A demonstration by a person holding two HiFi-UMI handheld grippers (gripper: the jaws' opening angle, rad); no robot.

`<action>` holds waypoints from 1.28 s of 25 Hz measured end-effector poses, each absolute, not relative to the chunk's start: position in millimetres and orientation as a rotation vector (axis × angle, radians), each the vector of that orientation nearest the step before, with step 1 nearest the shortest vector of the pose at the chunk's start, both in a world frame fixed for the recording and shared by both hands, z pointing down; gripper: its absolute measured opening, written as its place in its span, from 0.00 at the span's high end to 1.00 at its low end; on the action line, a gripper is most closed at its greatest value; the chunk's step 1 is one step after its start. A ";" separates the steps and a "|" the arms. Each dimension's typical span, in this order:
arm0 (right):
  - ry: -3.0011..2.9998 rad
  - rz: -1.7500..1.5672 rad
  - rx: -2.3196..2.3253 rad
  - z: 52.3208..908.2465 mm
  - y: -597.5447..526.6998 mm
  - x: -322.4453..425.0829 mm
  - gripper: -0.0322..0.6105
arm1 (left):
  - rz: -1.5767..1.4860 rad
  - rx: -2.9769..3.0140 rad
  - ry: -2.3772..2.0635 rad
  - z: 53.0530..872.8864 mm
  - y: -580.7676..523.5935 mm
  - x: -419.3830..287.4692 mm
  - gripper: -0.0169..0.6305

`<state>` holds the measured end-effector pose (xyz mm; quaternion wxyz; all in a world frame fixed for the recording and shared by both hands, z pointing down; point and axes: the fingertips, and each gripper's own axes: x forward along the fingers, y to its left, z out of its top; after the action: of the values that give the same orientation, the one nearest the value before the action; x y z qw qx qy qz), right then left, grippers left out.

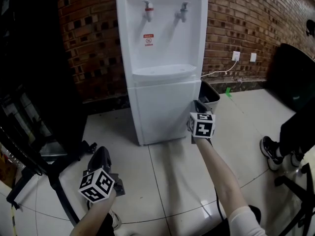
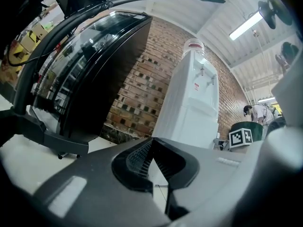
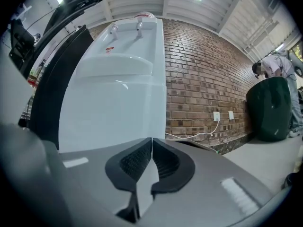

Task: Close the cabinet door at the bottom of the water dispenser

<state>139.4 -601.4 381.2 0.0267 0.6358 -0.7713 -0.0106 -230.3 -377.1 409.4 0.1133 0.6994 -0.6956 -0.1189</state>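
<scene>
Cabinet door [image 1: 161, 111] forms the lower front panel of the white water dispenser [image 1: 162, 38], which stands on the tiled floor [image 1: 172, 181] against a brick wall [image 1: 246, 18]. In the head view the door lies flush with the dispenser body, with no gap visible along its edges.

Right claw [image 1: 196, 103] is held level at the door's right front edge, just beside a grey bin [image 1: 210, 93]. Whether it touches the door cannot be told. In the right gripper view, its pads [image 3: 142, 157] meet at the tips with nothing between them, and the white dispenser front fills the frame beyond.

Left claw [image 1: 100, 151] hangs low over the floor, well apart from the dispenser and to its left. Its tips are together and empty in the left gripper view [image 2: 152, 140].

A red tap [image 1: 148, 10] and a second tap [image 1: 183, 10] sit above the drip tray [image 1: 162, 72]. A black unit [image 1: 29, 58] stands at the left.
</scene>
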 end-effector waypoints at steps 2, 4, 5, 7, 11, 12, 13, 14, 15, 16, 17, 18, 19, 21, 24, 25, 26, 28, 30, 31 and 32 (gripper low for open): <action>-2.389 -0.006 1.965 383.0 -605.3 137.8 0.95 | -0.339 2.051 -2.043 411.0 -377.0 -230.3 0.95; -2.400 0.035 1.967 386.1 -609.1 137.0 0.95 | -0.334 2.043 -2.048 413.6 -377.1 -231.9 0.95; -2.402 0.050 1.969 387.6 -610.8 136.6 0.95 | -0.334 2.036 -2.053 414.4 -377.1 -233.7 0.95; -2.397 0.052 1.982 388.1 -612.4 136.7 0.95 | -0.339 2.025 -2.062 414.6 -377.5 -237.6 0.95; -2.400 0.031 1.988 387.4 -612.9 137.0 0.95 | -0.349 2.012 -2.072 413.7 -378.5 -241.8 0.95; -2.400 0.028 1.983 387.6 -612.7 136.5 0.95 | -0.348 2.012 -2.073 413.8 -378.0 -241.8 0.95; -2.402 0.026 1.980 387.8 -612.3 136.1 0.95 | -0.348 2.013 -2.072 414.0 -377.4 -241.5 0.95; -2.404 0.025 1.978 387.8 -611.9 135.9 0.95 | -0.347 2.013 -2.070 414.5 -377.0 -240.9 0.95; -2.405 0.023 1.977 387.6 -611.6 135.9 0.95 | -0.348 2.013 -2.068 415.2 -376.8 -240.3 0.95; -2.404 0.021 1.977 387.5 -611.5 136.1 0.95 | -0.348 2.012 -2.066 415.8 -376.7 -239.9 0.95; -2.402 0.020 1.978 387.9 -611.7 136.3 0.95 | -0.348 2.012 -2.065 416.0 -376.5 -239.9 0.95; -2.400 0.019 1.981 388.5 -611.7 136.5 0.95 | -0.347 2.014 -2.065 415.7 -375.9 -240.2 0.95; -2.397 0.018 1.987 388.7 -611.5 136.5 0.95 | -0.348 2.018 -2.066 414.9 -375.3 -240.7 0.95; -2.395 0.014 1.995 387.8 -611.7 136.8 0.95 | -0.352 2.020 -2.064 414.1 -374.3 -241.3 0.95; -2.402 0.019 1.995 387.5 -612.7 137.2 0.95 | -0.368 1.999 -2.046 419.2 -373.3 -241.5 0.95; -2.402 0.027 1.995 388.0 -612.6 137.4 0.95 | -0.374 1.987 -2.040 421.9 -372.8 -241.6 0.95; -2.402 0.038 1.999 388.0 -612.4 137.8 0.95 | -0.376 1.981 -2.036 423.9 -372.4 -241.5 0.95; -2.407 0.058 2.019 385.3 -610.9 139.1 0.95 | -0.366 1.992 -2.039 423.7 -371.5 -241.0 0.95; -2.417 0.060 2.029 380.5 -605.1 140.2 0.95 | -0.345 2.017 -2.047 421.0 -370.1 -240.0 0.95; -2.427 0.055 2.023 377.9 -599.5 140.7 0.95 | -0.336 2.023 -2.048 420.1 -369.0 -238.8 0.95; -2.441 0.049 2.012 375.7 -592.0 141.1 0.95 | -0.331 2.023 -2.046 419.4 -367.5 -236.9 0.95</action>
<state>141.1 -592.0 375.7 -0.0110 0.6359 -0.7715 0.0156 -236.9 -367.5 419.4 0.1222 0.6933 -0.7011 -0.1134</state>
